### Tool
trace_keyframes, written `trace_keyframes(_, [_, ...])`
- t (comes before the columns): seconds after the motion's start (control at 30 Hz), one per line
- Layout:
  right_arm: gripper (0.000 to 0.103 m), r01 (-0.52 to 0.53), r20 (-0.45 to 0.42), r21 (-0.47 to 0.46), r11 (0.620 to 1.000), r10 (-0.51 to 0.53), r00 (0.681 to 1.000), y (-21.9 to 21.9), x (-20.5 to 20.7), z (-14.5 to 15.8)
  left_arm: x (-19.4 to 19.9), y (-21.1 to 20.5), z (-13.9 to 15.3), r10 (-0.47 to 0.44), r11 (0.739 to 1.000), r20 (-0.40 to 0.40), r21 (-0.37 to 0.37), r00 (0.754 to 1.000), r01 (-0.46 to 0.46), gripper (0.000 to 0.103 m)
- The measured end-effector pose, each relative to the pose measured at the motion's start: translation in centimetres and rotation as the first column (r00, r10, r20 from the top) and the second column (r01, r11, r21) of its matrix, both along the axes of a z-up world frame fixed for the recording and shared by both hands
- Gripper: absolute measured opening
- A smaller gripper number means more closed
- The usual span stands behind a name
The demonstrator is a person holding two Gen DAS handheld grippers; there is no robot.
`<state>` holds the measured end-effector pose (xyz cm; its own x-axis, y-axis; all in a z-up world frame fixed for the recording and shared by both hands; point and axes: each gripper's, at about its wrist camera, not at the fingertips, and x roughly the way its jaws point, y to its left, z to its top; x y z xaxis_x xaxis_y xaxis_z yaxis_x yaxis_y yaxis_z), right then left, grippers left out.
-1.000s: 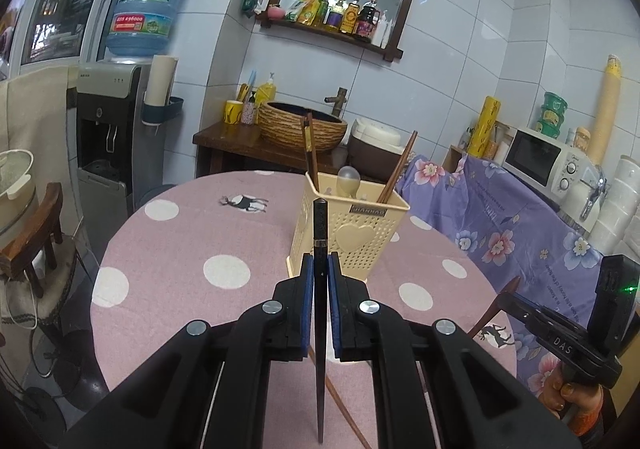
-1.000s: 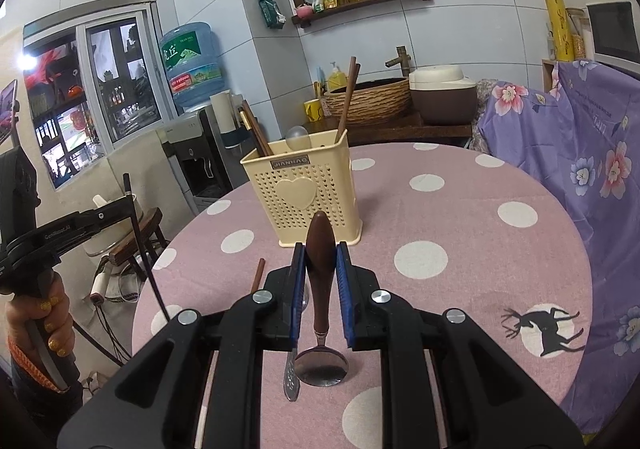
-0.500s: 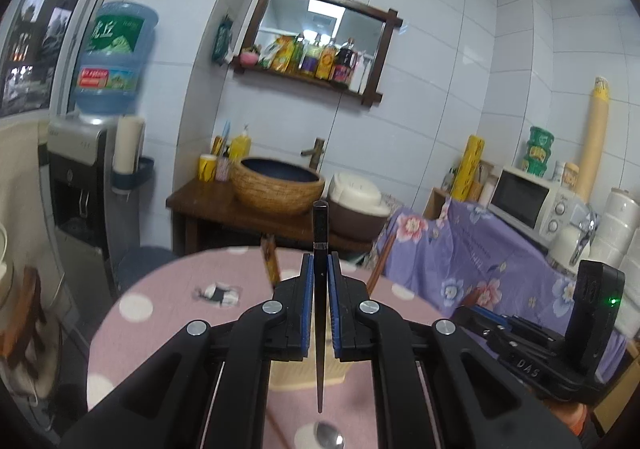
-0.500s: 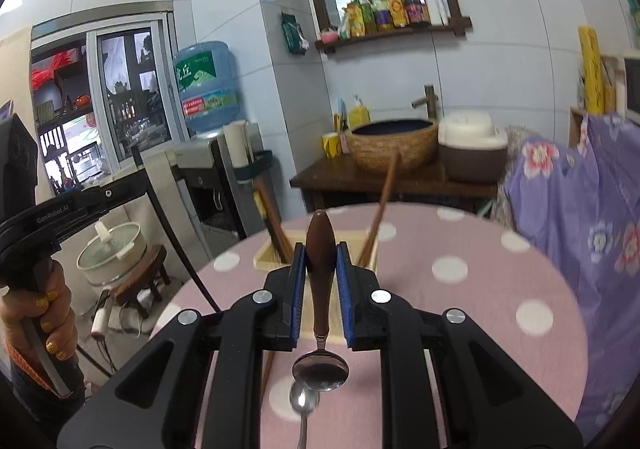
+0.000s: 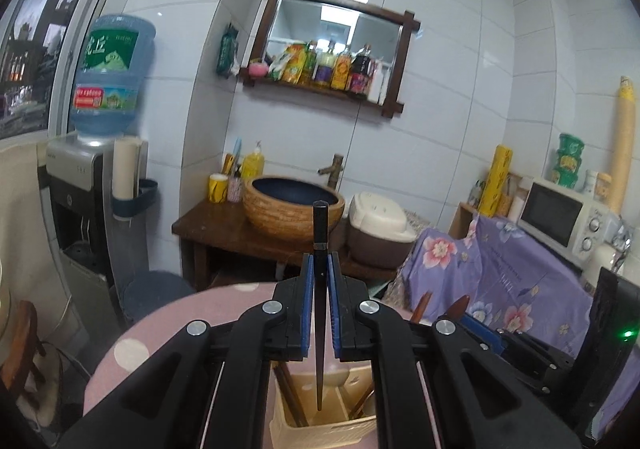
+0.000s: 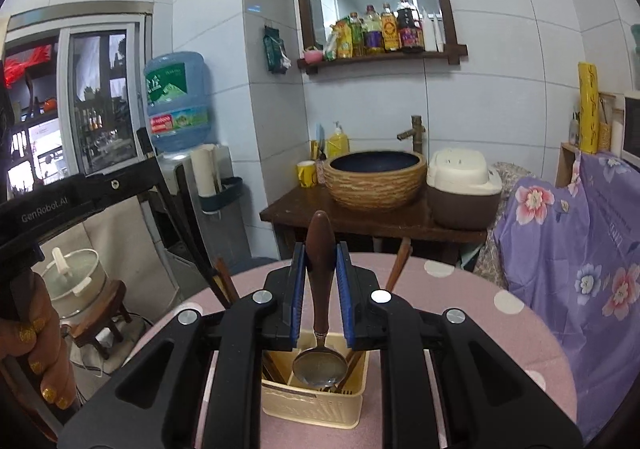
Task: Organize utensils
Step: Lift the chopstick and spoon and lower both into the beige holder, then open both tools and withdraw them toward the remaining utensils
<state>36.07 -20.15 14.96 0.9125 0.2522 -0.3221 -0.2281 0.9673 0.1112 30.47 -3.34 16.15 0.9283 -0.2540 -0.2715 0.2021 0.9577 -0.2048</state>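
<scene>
Left gripper [image 5: 320, 277]: we clamp a dark chopstick [image 5: 320, 233] upright, tip hanging over the cream utensil basket [image 5: 320, 429].
Right gripper [image 6: 320, 269]: we pinch the brown handle of a spoon [image 6: 320, 365], bowl downward, just above the basket's [image 6: 312, 405] open top.
Key relation: both long axes stand near vertical, the basket directly below.
Nearer: we judge the spoon closer to entering.
Table [image 6: 480, 333]: the basket stands on it.
</scene>
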Motion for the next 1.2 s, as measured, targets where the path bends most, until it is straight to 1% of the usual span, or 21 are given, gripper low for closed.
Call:
trace_keyframes(0.1, [0.016, 0.005, -0.029, -0.011, 1.000, -0.006, 1.000, 0.2, 0.2, -2.3, 0.6, -0.2, -2.9, -0.002, 1.000, -0.055, 0.007, 0.998, 0.003, 0.008])
trace_keyframes(0.2, [0.016, 0.011, -0.054, -0.020, 1.000, -0.012, 0.998, 0.4, 0.4, -4.1, 1.1, -0.2, -5.1, 0.000, 1.000, -0.100, 0.009, 0.995, 0.001, 0.008])
trace_keyframes(0.37, [0.016, 0.025, -0.093, -0.008, 1.000, -0.026, 0.995, 0.1, 0.9, -6.3, 1.7, -0.2, -7.9, -0.002, 1.000, -0.162, 0.012, 0.987, 0.004, 0.008])
trace_keyframes(0.43, [0.016, 0.021, -0.092, -0.012, 1.000, -0.022, 0.995, 0.1, 0.9, -6.8, 1.8, -0.2, -8.6, -0.003, 1.000, -0.178, 0.012, 0.984, 0.005, 0.008])
trace_keyframes(0.5, [0.016, 0.015, -0.086, -0.019, 1.000, -0.016, 0.996, 0.2, 0.8, -6.9, 1.8, -0.2, -8.6, 0.000, 1.000, -0.170, 0.013, 0.985, 0.002, 0.008])
trace_keyframes(0.57, [0.017, 0.007, -0.085, -0.023, 1.000, -0.009, 0.996, 0.2, 0.6, -7.0, 1.5, -0.1, -8.5, -0.016, 1.000, -0.172, 0.001, 0.985, 0.016, 0.008])
trace_keyframes(0.63, [0.019, 0.010, -0.073, -0.021, 1.000, -0.012, 0.997, 0.1, -0.1, -7.1, 1.0, -0.1, -8.5, -0.023, 1.000, -0.169, 0.006, 0.985, 0.024, 0.010])
trace_keyframes(0.67, [0.022, 0.015, -0.062, -0.021, 1.000, -0.016, 0.998, 0.0, -0.6, -7.1, 0.6, -0.1, -8.4, -0.018, 1.000, -0.162, 0.013, 0.987, 0.021, 0.017])
trace_keyframes(0.7, [0.023, 0.017, -0.053, -0.024, 1.000, -0.019, 0.998, 0.0, -1.1, -7.1, 0.0, 0.0, -8.5, -0.011, 1.000, -0.153, 0.022, 0.988, 0.014, 0.031])
trace_keyframes(0.77, [0.037, 0.019, -0.040, -0.034, 0.999, -0.021, 0.999, 0.0, -2.5, -7.3, -1.2, 0.3, -8.8, -0.004, 0.999, -0.147, 0.032, 0.989, 0.009, 0.047])
trace_keyframes(0.83, [0.038, 0.021, -0.047, -0.045, 0.999, -0.024, 0.999, -0.2, -3.9, -7.7, -2.4, 0.7, -9.5, 0.014, 0.999, -0.161, 0.052, 0.987, -0.005, 0.048])
trace_keyframes(0.87, [0.040, 0.020, -0.058, -0.047, 0.999, -0.023, 0.998, -0.3, -4.6, -8.1, -2.9, 0.9, -10.0, 0.019, 0.998, -0.178, 0.067, 0.984, -0.007, 0.048])
trace_keyframes(0.9, [0.043, 0.023, -0.071, -0.047, 0.999, -0.027, 0.997, -0.5, -5.2, -8.5, -3.4, 1.2, -10.7, 0.022, 0.997, -0.202, 0.075, 0.979, -0.007, 0.048])
trace_keyframes(0.93, [0.048, 0.031, -0.097, -0.045, 0.999, -0.036, 0.995, -0.7, -5.9, -9.1, -3.9, 1.5, -11.6, 0.024, 0.997, -0.233, 0.076, 0.972, -0.006, 0.048])
trace_keyframes(0.97, [0.051, 0.034, -0.119, -0.042, 0.999, -0.039, 0.992, -0.9, -6.5, -9.7, -4.2, 1.8, -12.6, 0.024, 0.997, -0.270, 0.073, 0.963, -0.005, 0.048])
trace_keyframes(1.1, [0.053, 0.056, -0.187, -0.050, 0.997, -0.065, 0.980, -1.2, -9.5, -13.0, -6.3, 2.4, -18.2, 0.029, 0.999, -0.431, 0.054, 0.902, -0.006, 0.048])
trace_keyframes(1.2, [0.053, 0.062, -0.252, -0.046, 0.997, -0.072, 0.965, -1.3, -11.2, -15.9, -7.3, 1.9, -21.1, 0.001, 0.999, -0.512, 0.029, 0.859, 0.017, 0.047])
